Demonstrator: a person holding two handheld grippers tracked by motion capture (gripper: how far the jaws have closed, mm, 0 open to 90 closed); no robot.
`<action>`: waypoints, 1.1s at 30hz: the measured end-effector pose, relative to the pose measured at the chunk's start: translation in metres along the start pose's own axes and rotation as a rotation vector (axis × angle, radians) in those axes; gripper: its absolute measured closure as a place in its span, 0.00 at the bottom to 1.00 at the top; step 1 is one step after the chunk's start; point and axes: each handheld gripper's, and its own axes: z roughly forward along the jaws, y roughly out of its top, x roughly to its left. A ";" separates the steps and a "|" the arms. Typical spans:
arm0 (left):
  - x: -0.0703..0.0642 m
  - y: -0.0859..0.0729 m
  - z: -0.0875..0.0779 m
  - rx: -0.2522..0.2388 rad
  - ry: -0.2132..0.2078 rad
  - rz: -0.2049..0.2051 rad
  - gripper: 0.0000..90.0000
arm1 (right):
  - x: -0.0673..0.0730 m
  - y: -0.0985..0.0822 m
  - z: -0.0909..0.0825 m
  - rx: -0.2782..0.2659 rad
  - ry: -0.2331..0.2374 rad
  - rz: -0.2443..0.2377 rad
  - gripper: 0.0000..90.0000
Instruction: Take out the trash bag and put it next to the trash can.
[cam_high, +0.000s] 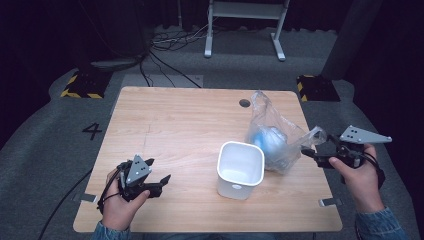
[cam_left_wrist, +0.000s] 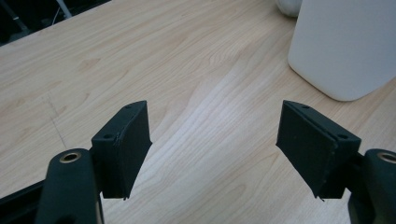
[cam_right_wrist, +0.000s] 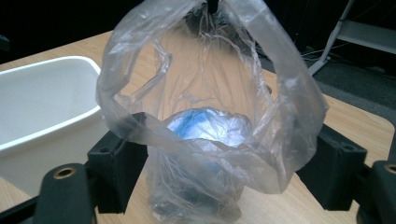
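A clear plastic bag (cam_high: 272, 142) with something blue and white inside stands on the right side of the wooden table (cam_high: 175, 115), beside a white rectangular bin (cam_high: 241, 170). My right gripper (cam_high: 311, 145) is at the bag's right side. In the right gripper view the bag (cam_right_wrist: 205, 140) fills the space between the wide-spread jaws of that gripper (cam_right_wrist: 219, 172), its loose film draped over them, and the bin (cam_right_wrist: 42, 102) lies to the left. My left gripper (cam_high: 159, 172) rests open at the table's near left; its gripper view (cam_left_wrist: 215, 149) has bare wood between the jaws and the bin (cam_left_wrist: 345, 46) beyond.
A cable hole (cam_high: 244, 103) sits near the table's far edge. On the grey floor behind are a white desk frame (cam_high: 245, 15), loose cables (cam_high: 170, 40) and two yellow-and-black striped blocks (cam_high: 82, 85). The table's left half is bare wood.
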 end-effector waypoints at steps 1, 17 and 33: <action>0.000 -0.001 -0.001 0.001 0.002 0.002 0.28 | 0.001 -0.002 -0.002 -0.008 0.001 0.007 0.24; 0.007 -0.012 -0.005 0.016 0.018 -0.023 0.28 | -0.003 -0.039 -0.024 -0.003 -0.037 0.052 0.17; 0.019 -0.037 -0.008 0.069 0.060 -0.020 0.29 | -0.009 -0.094 -0.022 0.119 -0.091 0.119 0.17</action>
